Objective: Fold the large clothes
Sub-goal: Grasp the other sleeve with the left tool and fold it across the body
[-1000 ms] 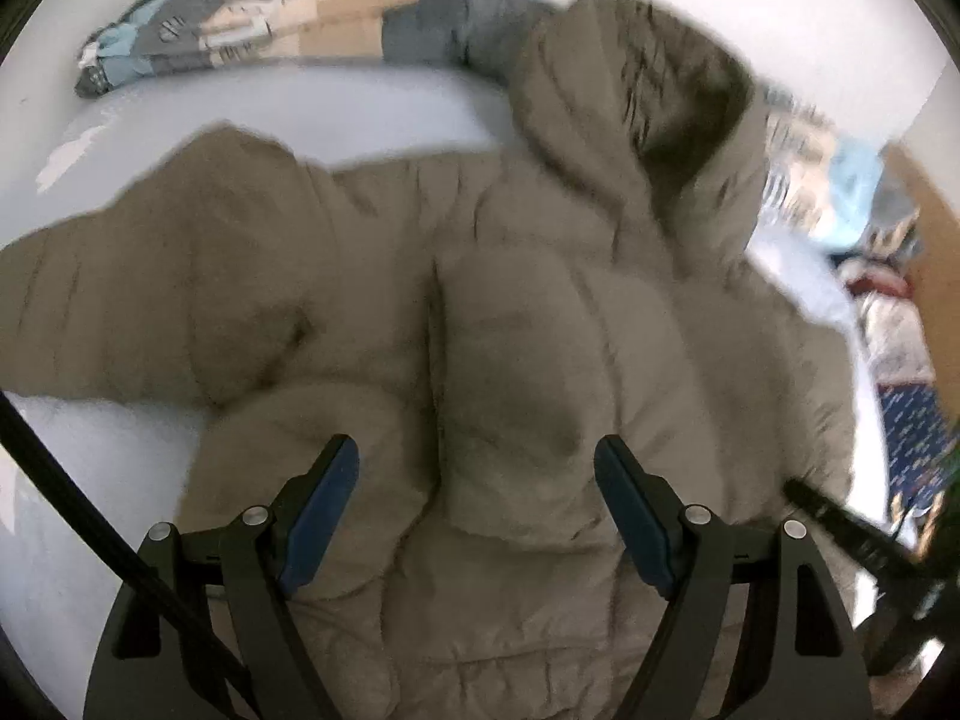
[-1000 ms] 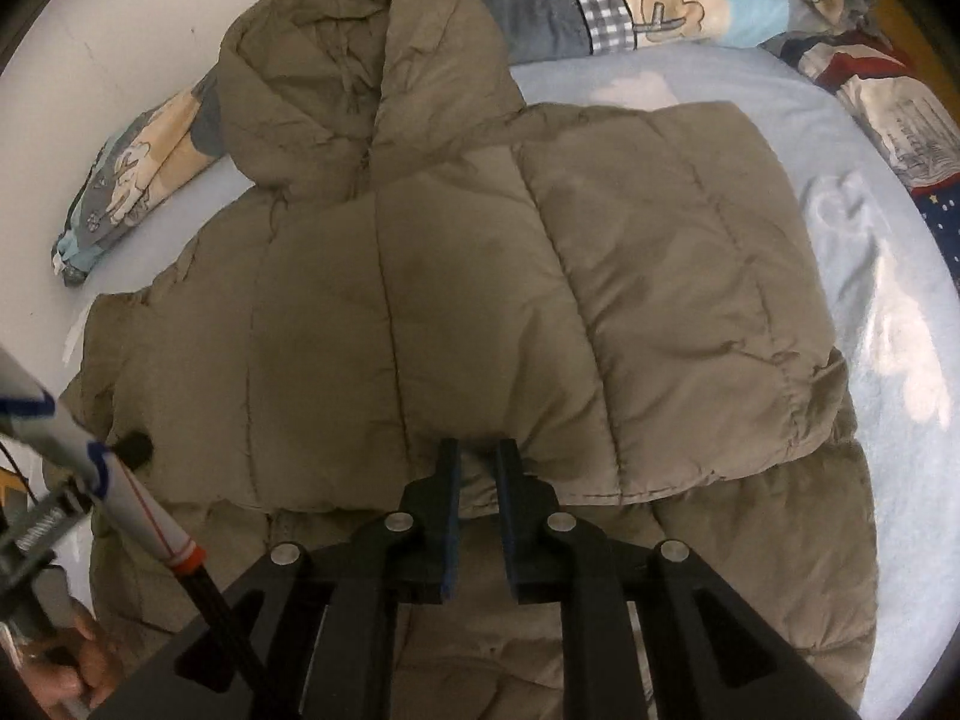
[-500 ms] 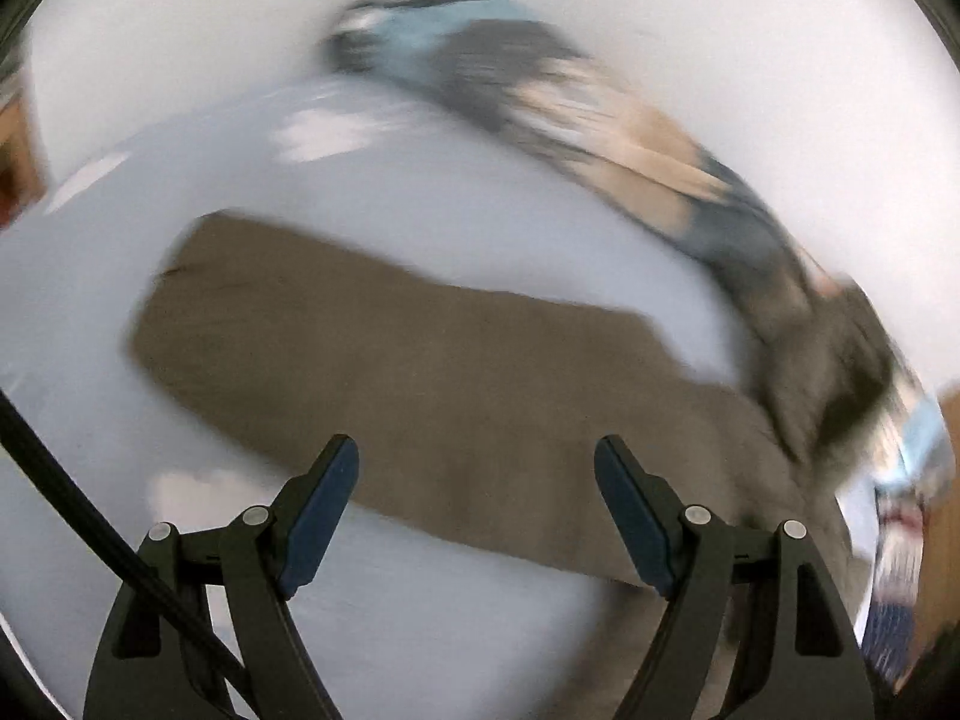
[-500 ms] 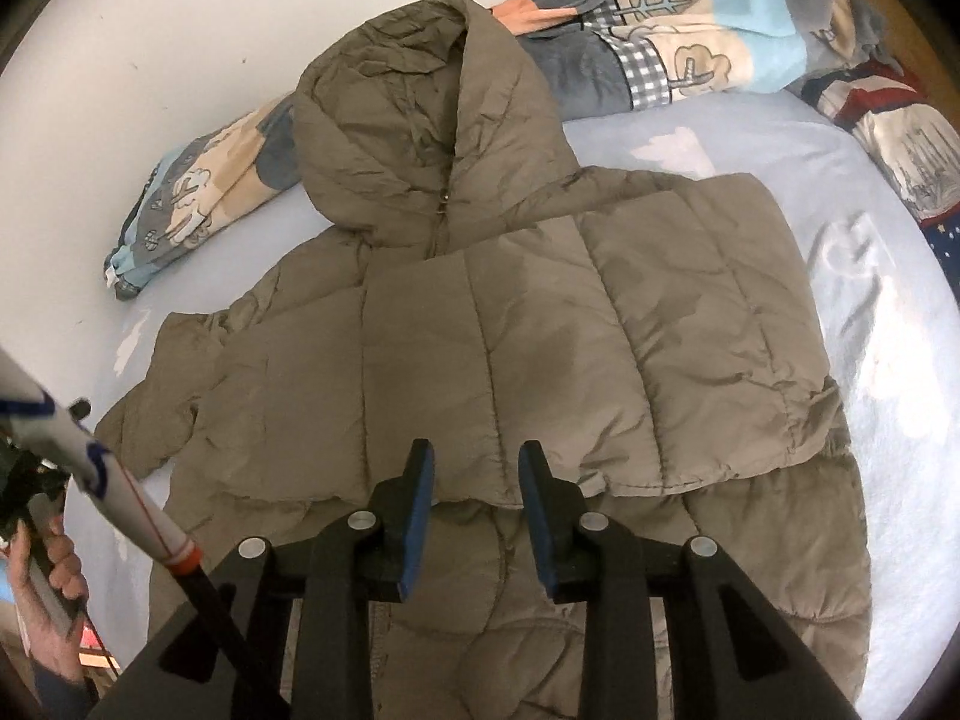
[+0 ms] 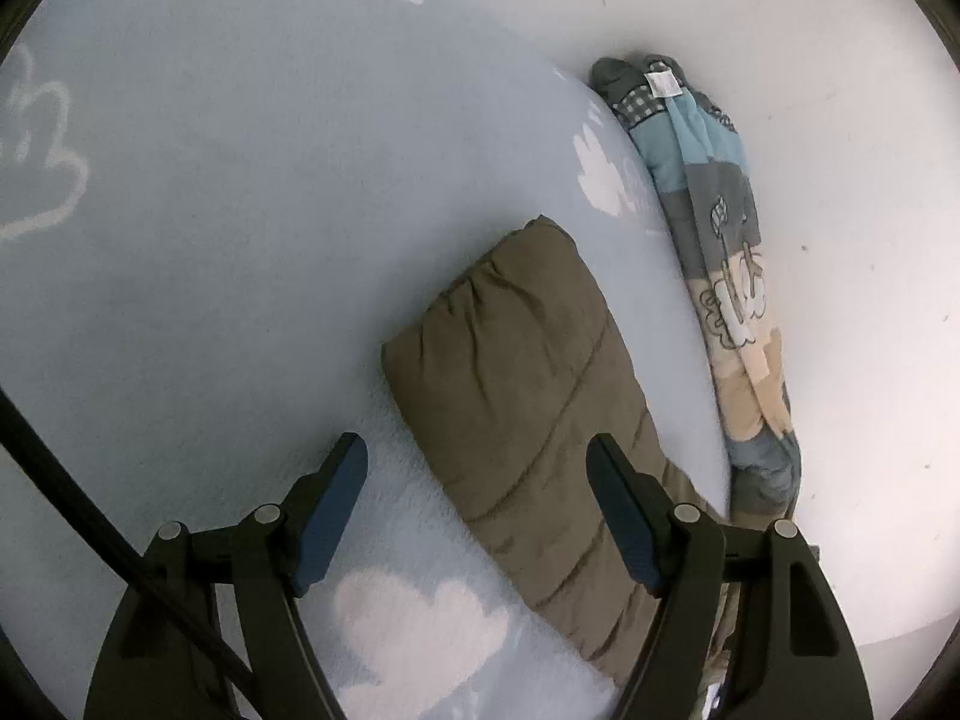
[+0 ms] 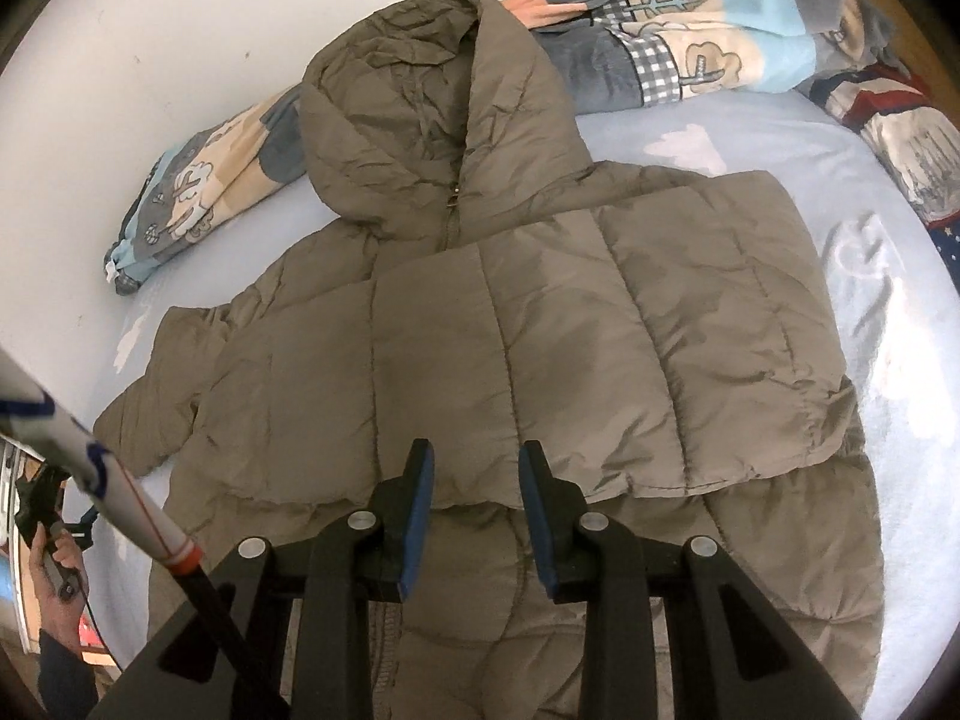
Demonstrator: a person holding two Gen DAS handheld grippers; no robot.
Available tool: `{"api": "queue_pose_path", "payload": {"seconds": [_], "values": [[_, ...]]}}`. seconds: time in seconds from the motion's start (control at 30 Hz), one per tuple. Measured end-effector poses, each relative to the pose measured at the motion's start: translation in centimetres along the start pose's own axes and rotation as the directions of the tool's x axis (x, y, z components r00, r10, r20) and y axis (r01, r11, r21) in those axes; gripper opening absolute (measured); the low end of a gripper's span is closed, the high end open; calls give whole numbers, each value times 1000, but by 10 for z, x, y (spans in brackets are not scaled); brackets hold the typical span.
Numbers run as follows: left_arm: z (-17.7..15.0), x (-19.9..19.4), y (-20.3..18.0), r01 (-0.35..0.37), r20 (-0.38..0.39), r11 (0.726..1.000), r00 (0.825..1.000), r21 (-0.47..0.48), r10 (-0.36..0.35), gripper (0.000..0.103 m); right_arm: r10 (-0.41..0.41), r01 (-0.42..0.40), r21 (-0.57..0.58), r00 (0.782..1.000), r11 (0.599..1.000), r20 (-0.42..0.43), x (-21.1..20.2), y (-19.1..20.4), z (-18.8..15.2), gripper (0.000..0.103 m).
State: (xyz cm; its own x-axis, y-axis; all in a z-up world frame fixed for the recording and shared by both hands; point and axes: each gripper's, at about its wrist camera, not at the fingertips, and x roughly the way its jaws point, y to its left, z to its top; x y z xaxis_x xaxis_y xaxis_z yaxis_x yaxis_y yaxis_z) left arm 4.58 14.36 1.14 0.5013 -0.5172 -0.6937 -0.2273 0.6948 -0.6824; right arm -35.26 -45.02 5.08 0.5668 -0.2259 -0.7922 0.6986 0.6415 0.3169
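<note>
An olive puffer jacket (image 6: 540, 324) with a hood lies flat on a light blue bed sheet (image 6: 888, 312). One sleeve is folded across its front. The other sleeve (image 5: 528, 396) stretches out on the sheet in the left wrist view. My left gripper (image 5: 477, 468) is open and empty, with the sleeve lying just ahead between the fingers, its cuff pointing away. My right gripper (image 6: 471, 468) is open a little and empty, hovering over the folded sleeve's edge at the jacket's middle.
A rolled patchwork blanket (image 6: 690, 54) lies along the white wall behind the hood; it also shows in the left wrist view (image 5: 720, 276). A red and navy printed cloth (image 6: 900, 138) lies at the right edge. The person's left hand (image 6: 57, 564) shows at lower left.
My left gripper swung away from the jacket body to the outstretched sleeve. My right gripper opened, let go of the folded sleeve and drew back.
</note>
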Motion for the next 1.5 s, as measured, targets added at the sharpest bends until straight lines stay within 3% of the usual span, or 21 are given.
{"api": "queue_pose_path", "payload": {"seconds": [0.23, 0.27, 0.3, 0.37, 0.47, 0.67, 0.87, 1.07, 1.27, 1.5], "values": [[-2, 25, -3, 93, 73, 995, 993, -42, -89, 75, 1, -1, -1, 1000, 1000, 23, -5, -5, 4, 32], [-1, 25, -2, 94, 86, 995, 992, -41, -90, 68, -4, 4, 0, 1000, 1000, 29, -5, -7, 4, 32], [-2, 24, -3, 91, 119, 995, 989, -46, -85, 51, -6, 6, 2, 999, 1000, 31, -5, -8, 5, 32], [-3, 22, -1, 100, 146, 993, 985, -63, -90, 32, -8, 8, 5, 999, 1000, 32, -5, -11, 7, 32], [-9, 15, -6, 96, 177, 993, 981, -75, -82, 29, -5, 4, 20, 999, 1000, 40, -6, -16, 9, 32], [-15, -20, -53, 150, 223, 987, 962, 58, -159, 25, 10, -13, 47, 999, 999, 49, -11, -20, 11, 32], [-37, -57, -128, 189, 204, 950, 949, 251, -242, 25, 27, -31, 54, 996, 998, 85, -26, -20, 12, 32], [-93, -82, -198, 208, 119, 865, 949, 456, -291, 25, 33, -42, 76, 993, 996, 115, -38, -26, 17, 32], [-174, -69, -254, 245, -33, 748, 958, 617, -286, 25, 36, -48, 90, 991, 995, 131, -46, -30, 19, 32], [-269, -32, -276, 268, -181, 613, 962, 743, -202, 25, 46, -58, 82, 990, 995, 134, -47, -29, 19, 32]]}}
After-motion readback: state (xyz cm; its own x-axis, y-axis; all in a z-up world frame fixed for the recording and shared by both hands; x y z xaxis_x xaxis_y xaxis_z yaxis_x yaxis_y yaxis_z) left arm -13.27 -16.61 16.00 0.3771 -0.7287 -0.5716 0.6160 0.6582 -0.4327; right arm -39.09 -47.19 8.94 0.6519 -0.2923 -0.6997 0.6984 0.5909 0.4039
